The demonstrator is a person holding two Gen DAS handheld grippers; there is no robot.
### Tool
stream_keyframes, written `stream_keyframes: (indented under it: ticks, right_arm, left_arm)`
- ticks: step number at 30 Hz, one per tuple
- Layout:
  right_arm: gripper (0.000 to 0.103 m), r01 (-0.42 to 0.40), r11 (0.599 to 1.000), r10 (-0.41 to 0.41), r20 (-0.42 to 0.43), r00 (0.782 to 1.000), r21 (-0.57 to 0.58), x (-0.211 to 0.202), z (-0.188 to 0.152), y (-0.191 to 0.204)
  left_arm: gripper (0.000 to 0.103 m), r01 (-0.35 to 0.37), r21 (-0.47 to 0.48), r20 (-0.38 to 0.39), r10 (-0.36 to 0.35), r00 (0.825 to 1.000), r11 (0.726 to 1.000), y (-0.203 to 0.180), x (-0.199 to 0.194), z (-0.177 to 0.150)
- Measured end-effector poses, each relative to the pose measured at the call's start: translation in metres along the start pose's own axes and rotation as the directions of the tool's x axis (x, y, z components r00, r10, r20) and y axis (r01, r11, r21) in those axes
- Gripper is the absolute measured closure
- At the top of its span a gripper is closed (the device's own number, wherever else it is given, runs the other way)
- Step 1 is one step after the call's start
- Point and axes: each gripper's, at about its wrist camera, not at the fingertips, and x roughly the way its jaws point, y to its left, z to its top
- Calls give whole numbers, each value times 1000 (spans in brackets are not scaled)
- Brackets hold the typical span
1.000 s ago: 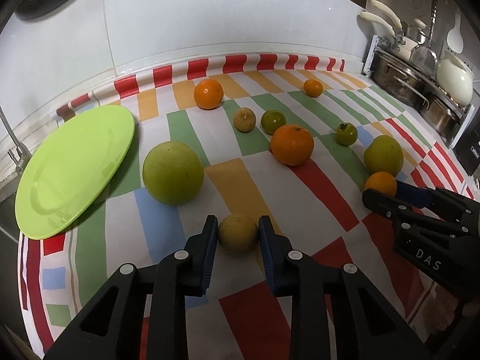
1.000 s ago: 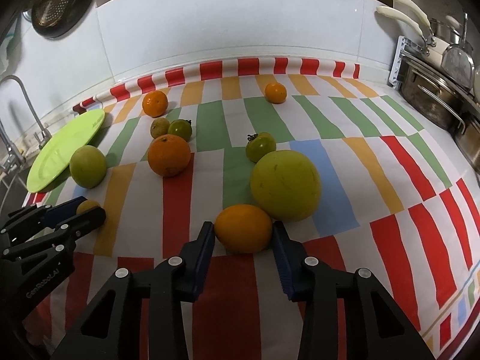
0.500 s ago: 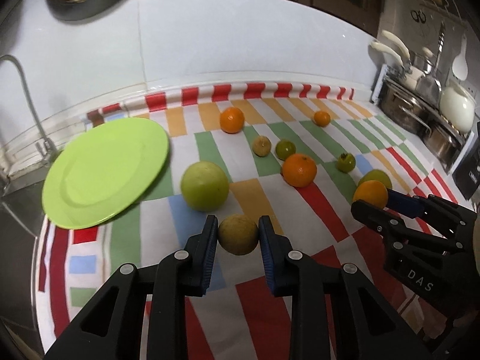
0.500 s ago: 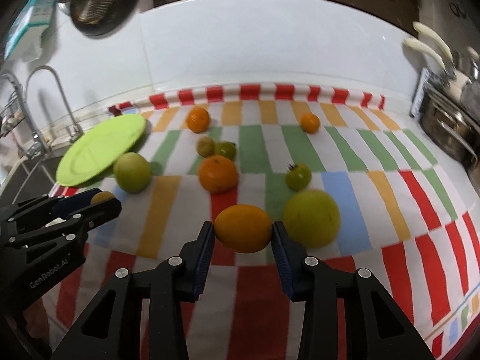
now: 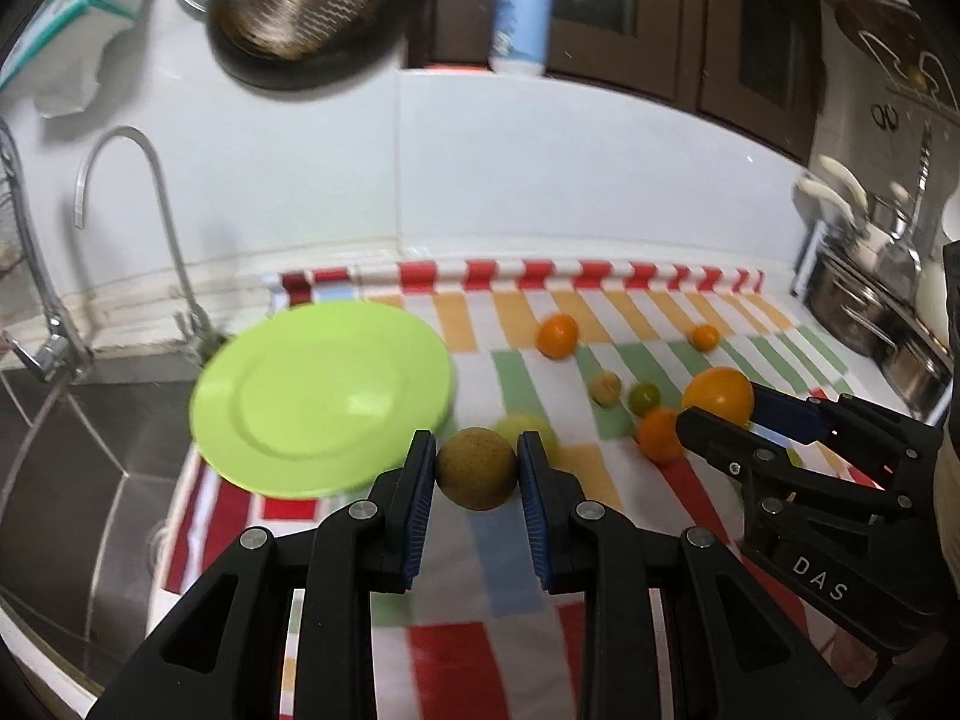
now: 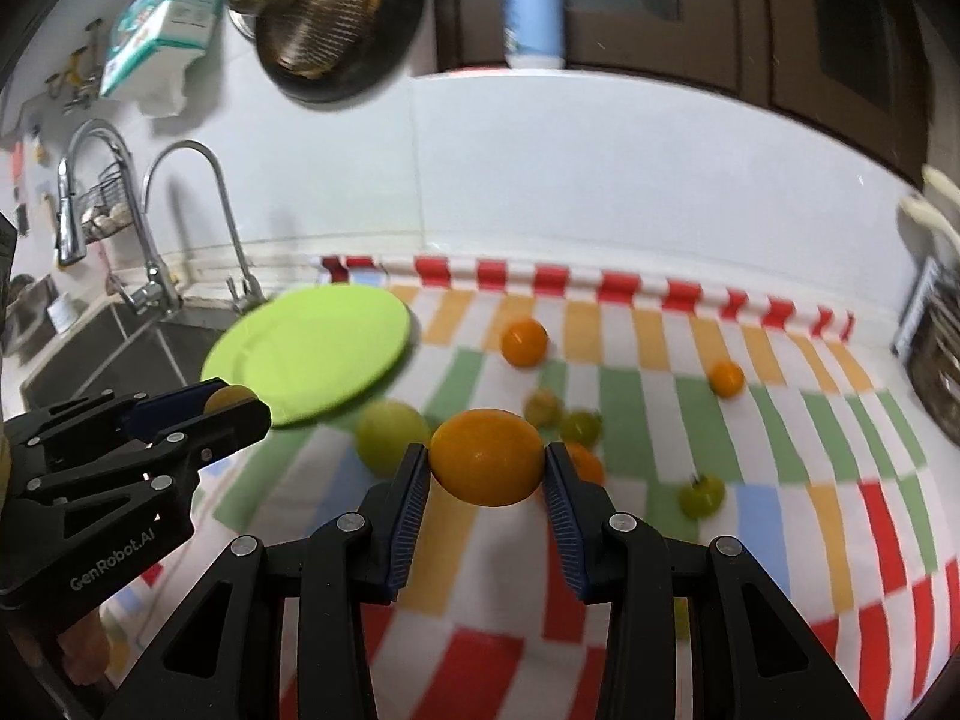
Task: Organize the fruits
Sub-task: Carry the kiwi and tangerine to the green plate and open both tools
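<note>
The left gripper's [image 5: 477, 468] blue-padded fingers [image 5: 420, 480] were clamped on a small round brownish fruit [image 5: 476, 467], one pad pressed against each side, and the fruit hung clear of the striped cloth [image 5: 504, 576] below. The right gripper [image 6: 487, 471] was likewise clenched on a large orange [image 6: 487, 457], its pads tight against both ends, also lifted off the cloth.

Taking the green plate [image 5: 321, 399] as the landmark: it lay at the cloth's left edge, beside the sink [image 5: 66, 480] and below the curved tap [image 5: 150, 222]. The brownish fruit was held just at the plate's near right rim. The held orange was further right of the plate, seen from the left camera beside the right gripper's black frame. A pale green fruit [image 6: 393, 435] sat on the cloth just off the plate's right rim. Further right of the plate lay a mid-sized orange [image 6: 524, 341], a small tan fruit [image 5: 605, 387] touching or nearly touching a small green one [image 5: 644, 397], another orange [image 5: 659, 433], a tiny orange [image 6: 726, 378] and a green tomato [image 6: 701, 495]. The plate itself was bare. A white wall rose behind it, with a dark pan [image 5: 300, 12] hanging above.
</note>
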Motion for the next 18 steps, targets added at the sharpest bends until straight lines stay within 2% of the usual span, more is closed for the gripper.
stream_keyframes:
  ticks: [10, 18]
  right_arm:
    - [63, -72, 996, 75, 46, 996, -58, 28, 45, 29]
    - [63, -134, 985, 135, 0, 991, -106, 73, 75, 58]
  left_arm:
    - [75, -101, -25, 43, 102, 994, 995, 39, 7, 22]
    - [75, -162, -54, 9, 162, 987, 985, 81, 38, 33]
